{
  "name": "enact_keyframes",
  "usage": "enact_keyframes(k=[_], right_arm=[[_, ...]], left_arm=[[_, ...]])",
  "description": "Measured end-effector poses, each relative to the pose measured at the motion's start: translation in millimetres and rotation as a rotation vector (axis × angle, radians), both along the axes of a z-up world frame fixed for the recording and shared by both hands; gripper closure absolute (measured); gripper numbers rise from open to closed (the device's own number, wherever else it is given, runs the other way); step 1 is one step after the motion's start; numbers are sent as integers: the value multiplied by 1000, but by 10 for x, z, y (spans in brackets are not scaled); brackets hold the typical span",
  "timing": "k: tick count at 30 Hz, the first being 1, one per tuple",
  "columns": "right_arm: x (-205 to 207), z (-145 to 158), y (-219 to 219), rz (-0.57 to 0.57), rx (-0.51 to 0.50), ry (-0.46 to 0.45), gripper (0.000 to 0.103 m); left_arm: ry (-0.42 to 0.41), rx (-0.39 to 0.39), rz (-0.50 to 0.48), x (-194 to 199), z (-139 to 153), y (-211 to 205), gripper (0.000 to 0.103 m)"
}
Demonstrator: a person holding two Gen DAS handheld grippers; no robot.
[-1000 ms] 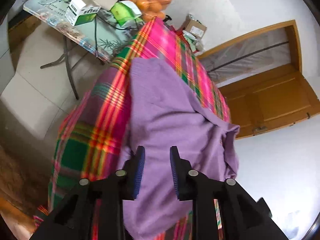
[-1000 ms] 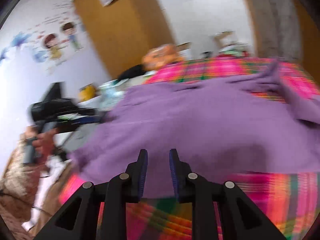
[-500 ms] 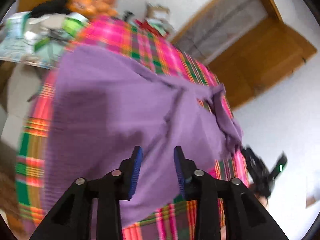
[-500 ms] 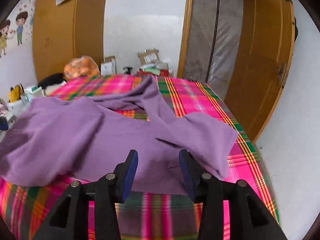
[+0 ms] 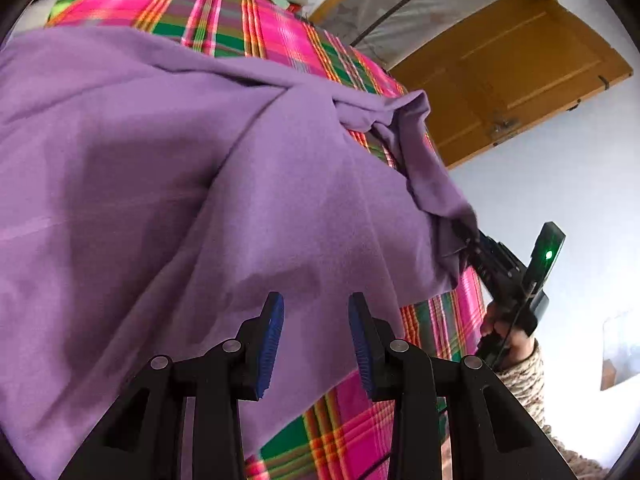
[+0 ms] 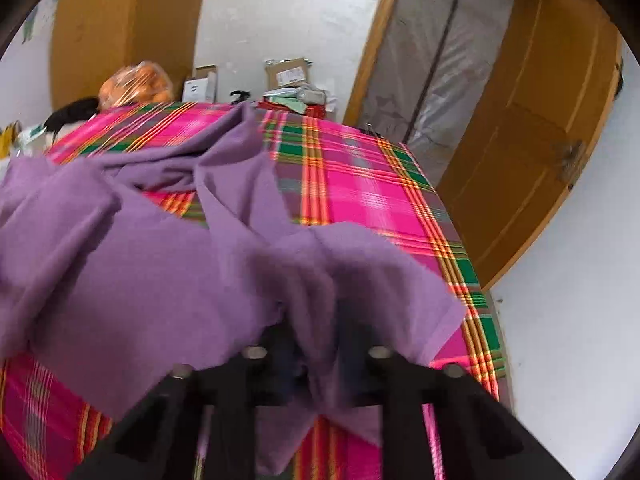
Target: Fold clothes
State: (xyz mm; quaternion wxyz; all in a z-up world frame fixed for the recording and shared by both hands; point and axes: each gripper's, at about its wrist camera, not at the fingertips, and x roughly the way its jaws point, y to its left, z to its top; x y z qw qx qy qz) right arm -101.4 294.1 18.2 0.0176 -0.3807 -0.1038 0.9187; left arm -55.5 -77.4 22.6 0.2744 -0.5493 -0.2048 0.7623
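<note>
A purple garment (image 5: 192, 184) lies rumpled across a table under a pink and green plaid cloth (image 5: 256, 20). My left gripper (image 5: 316, 336) hovers open over the garment's near part, nothing between its blue pads (image 5: 272, 340). At the garment's right corner my right gripper (image 5: 470, 240) bites into the fabric, a hand (image 5: 508, 336) behind it. In the right wrist view the garment (image 6: 168, 272) drapes over my right gripper (image 6: 316, 344) and hides its tips. Its jaws are closing with a bunched fold of fabric between them.
Cardboard boxes (image 6: 288, 74) and a bag of oranges (image 6: 136, 84) crowd the table's far end. A wooden door (image 6: 532, 152) and a white wall (image 6: 568, 320) stand right of the table. The plaid cloth (image 6: 372, 188) lies bare on the far right side.
Both hands swept across the table. The right gripper, open above the garment half a second ago, now has fabric over and between its fingers. The left gripper widened a little and sits nearer the right one.
</note>
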Motion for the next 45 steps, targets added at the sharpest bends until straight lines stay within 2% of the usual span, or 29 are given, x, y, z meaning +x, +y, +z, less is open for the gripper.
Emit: enact_keyframes(k=[4,9,14,23,29,31,34,37,41,45], right_arm=[[-138,108,193,-33,-16,38,90],[-397,238,389,-66,18,67,91],[-605,364,699,-144,-58,90,91],[-812,334,1035,-229,-47,99,91],[-914,236,1180,-298,60,76,90],[-908,256,1268,-328,57,76,90],[-904,314,1347,-366,92,97,90],[-813,431,1464,-450,118,146,90],[-605,531,1548,-393,-68,144,90],[-382,516,1434,-341,-146,102,89]], left_arm=[[-25,-25,-9,-55,-114,63,68],[-36,-7,-10,-94,-159,60,68],[-34,8,-17,-90,-167,41,68],[-47,66,-5,-24,-245,-56,68],[-55,92,6,45,-263,-182,68],[-50,96,6,45,-259,-215,68],[-48,99,7,43,-253,-234,68],[-49,105,7,51,-268,-252,68],[-63,124,17,54,-291,-286,68],[-66,104,12,91,-266,-289,68]])
